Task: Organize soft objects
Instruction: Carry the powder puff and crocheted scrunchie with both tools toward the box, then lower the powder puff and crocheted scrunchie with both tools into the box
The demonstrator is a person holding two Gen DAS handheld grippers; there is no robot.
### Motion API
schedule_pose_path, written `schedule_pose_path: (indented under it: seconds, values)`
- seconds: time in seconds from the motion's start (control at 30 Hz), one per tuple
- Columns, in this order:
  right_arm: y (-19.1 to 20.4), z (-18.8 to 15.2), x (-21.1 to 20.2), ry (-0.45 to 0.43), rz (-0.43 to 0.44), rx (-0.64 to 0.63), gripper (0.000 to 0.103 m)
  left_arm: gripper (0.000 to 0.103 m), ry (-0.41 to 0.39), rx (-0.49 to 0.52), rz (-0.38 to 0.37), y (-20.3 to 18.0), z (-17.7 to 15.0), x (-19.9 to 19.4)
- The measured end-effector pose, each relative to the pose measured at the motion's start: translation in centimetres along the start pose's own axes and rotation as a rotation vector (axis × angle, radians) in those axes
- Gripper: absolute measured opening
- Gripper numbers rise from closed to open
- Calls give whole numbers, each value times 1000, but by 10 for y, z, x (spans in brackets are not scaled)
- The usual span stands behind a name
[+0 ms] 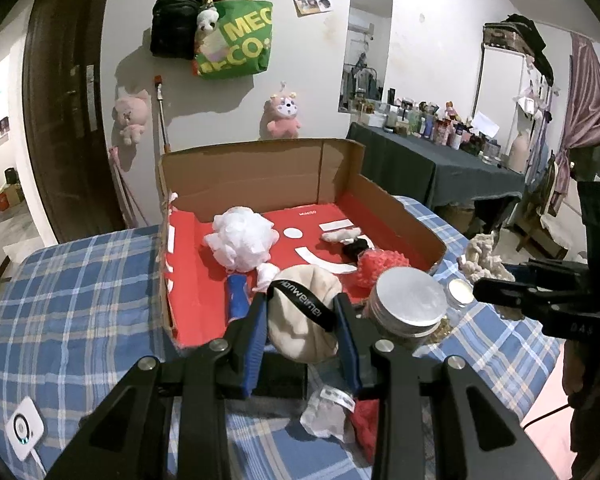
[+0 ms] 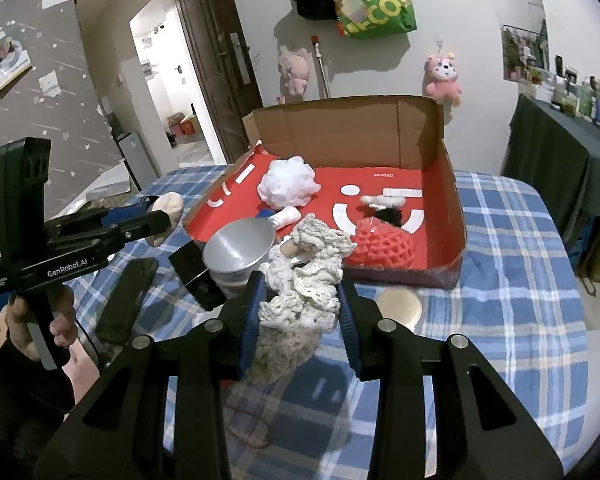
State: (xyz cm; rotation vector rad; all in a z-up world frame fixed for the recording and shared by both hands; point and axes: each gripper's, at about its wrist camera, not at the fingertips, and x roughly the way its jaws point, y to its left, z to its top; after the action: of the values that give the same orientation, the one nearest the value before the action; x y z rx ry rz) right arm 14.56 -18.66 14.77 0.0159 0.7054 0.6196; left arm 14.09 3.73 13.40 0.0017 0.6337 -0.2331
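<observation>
My left gripper [image 1: 302, 304] is shut on a beige soft roll with a black band [image 1: 300, 312], held above the front edge of the red-lined cardboard box [image 1: 260, 160]. My right gripper [image 2: 302, 288] is shut on a cream knitted cloth [image 2: 304, 280], held above the bed in front of the box [image 2: 456, 200]. In the box lie a white mesh puff [image 1: 242, 240], a red knitted piece [image 1: 380, 266], a black item [image 1: 354, 246] and a small cream piece [image 1: 342, 235]. The left gripper with its roll also shows in the right wrist view [image 2: 156, 220].
A silver-lidded jar [image 1: 408, 304] stands at the box's front corner, with a small round tin [image 1: 462, 292] beside it. A black phone [image 2: 128, 300] and a black card lie on the blue plaid bed [image 1: 80, 300]. A red and a clear-wrapped item [image 1: 332, 412] lie under my left gripper. A white device [image 1: 24, 432] sits at front left.
</observation>
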Motion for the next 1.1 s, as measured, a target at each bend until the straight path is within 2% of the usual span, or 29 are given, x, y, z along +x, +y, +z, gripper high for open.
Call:
schedule_pose_path:
  seconds: [0.27, 0.47, 0.6, 0.87, 0.93, 1.1]
  values:
    - [-25, 24, 23, 44, 29, 11, 34, 35, 58, -5, -63, 10, 19, 32]
    - [-41, 42, 51, 119, 94, 38, 34, 35, 179, -45, -150, 22, 30, 76]
    - [-43, 52, 77, 181, 123, 34, 34, 35, 266, -32, -151, 27, 35, 106]
    - [-45, 63, 139, 357, 218, 65, 34, 35, 453, -34, -232, 35, 32, 159]
    - [-50, 65, 152, 395, 262, 102, 34, 35, 480, -35, -238, 35, 30, 167]
    - [-59, 68, 173, 477, 265, 131, 34, 35, 500, -25, -197, 41, 29, 178]
